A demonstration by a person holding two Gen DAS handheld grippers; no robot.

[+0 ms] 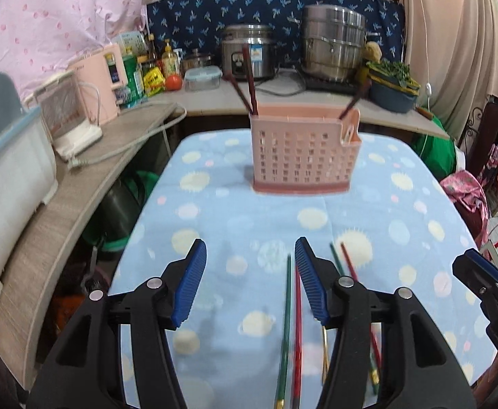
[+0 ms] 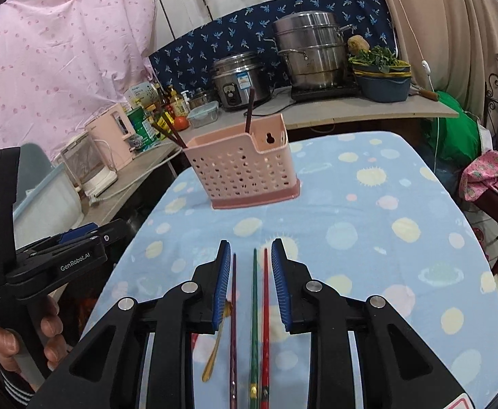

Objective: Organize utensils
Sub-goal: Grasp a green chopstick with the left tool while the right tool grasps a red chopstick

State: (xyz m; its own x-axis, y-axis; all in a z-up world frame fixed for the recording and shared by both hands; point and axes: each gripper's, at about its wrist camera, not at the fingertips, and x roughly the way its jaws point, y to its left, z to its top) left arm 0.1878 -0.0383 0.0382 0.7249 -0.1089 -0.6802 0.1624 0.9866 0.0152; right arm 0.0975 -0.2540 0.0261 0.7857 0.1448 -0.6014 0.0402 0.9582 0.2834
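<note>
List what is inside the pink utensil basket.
Dark reddish-brown chopsticks stick up out of the pink utensil basket, some leaning left, one at its right end. Their lower ends are hidden behind the perforated wall.

My left wrist view faced down-forward, low over the table (image 1: 402, 204) | right wrist view likewise | both shared the pink basket (image 1: 303, 150) upper centre.

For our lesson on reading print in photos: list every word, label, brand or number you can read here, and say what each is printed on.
"GenRobot.AI": on the side of the left gripper.
"Data Acquisition System": small print on the same gripper's body.
"DAS": a cut-off piece, on the right gripper.
Sticker on the rice cooker: too blurred to read.
Labels on the bottles and packets: too small to read.
</note>
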